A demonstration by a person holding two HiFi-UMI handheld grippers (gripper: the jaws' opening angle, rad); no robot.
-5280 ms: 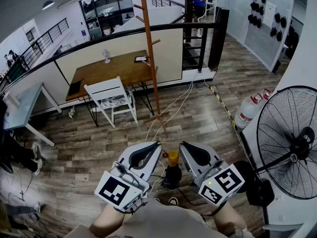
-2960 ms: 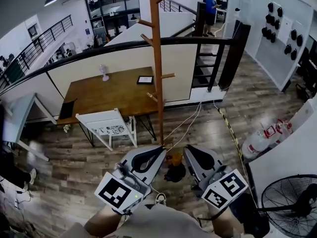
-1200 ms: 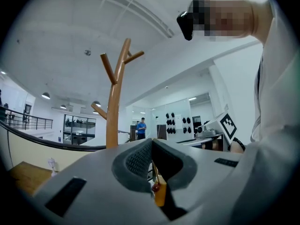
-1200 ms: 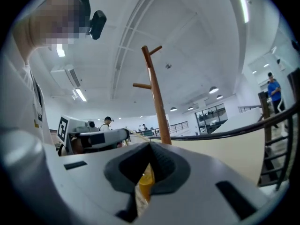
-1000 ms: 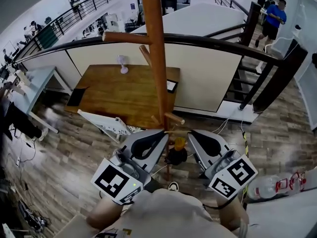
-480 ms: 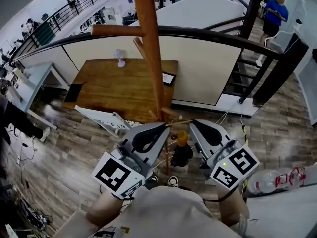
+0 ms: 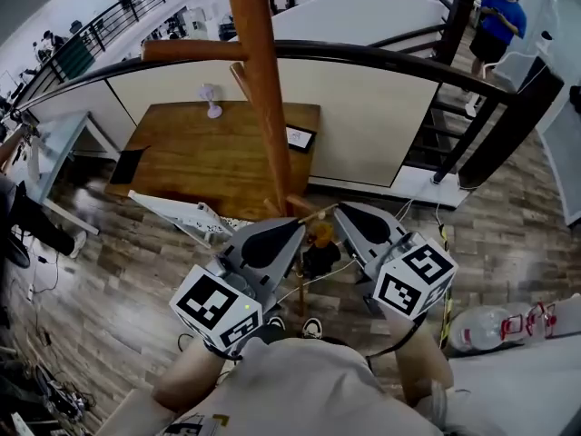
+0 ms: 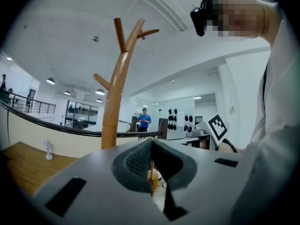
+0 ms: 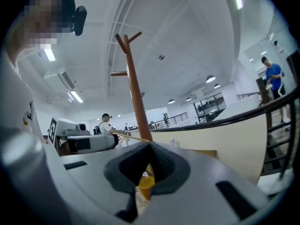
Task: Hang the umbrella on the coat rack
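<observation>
The wooden coat rack (image 7: pixel 257 107) stands right in front of me, with a short low peg (image 7: pixel 297 204) just beyond the grippers. My left gripper (image 7: pixel 297 226) and right gripper (image 7: pixel 339 210) are both shut on the umbrella's thin loop strap (image 7: pixel 315 214), which is stretched between them close to that peg. The folded black umbrella (image 7: pixel 318 258) with an orange handle cap (image 7: pixel 320 234) hangs below the strap. In the left gripper view the left gripper (image 8: pixel 151 142) is pinched on the strap, with the rack (image 8: pixel 112 111) behind. The right gripper (image 9: pixel 150 145) looks the same, the orange cap (image 9: pixel 146 183) below and the rack (image 9: pixel 136 102) behind.
A wooden table (image 7: pixel 213 157) and a white chair (image 7: pixel 172 212) stand left of the rack's base. A black railing (image 7: pixel 390 57) over a cream wall runs behind, with stairs at right. A white gas bottle (image 7: pixel 481 327) lies at lower right. Cables cross the floor.
I have come closer to the rack, which now fills the upper view. Both grippers have lifted the umbrella by its strap up toward the low peg; the right gripper rose most.
</observation>
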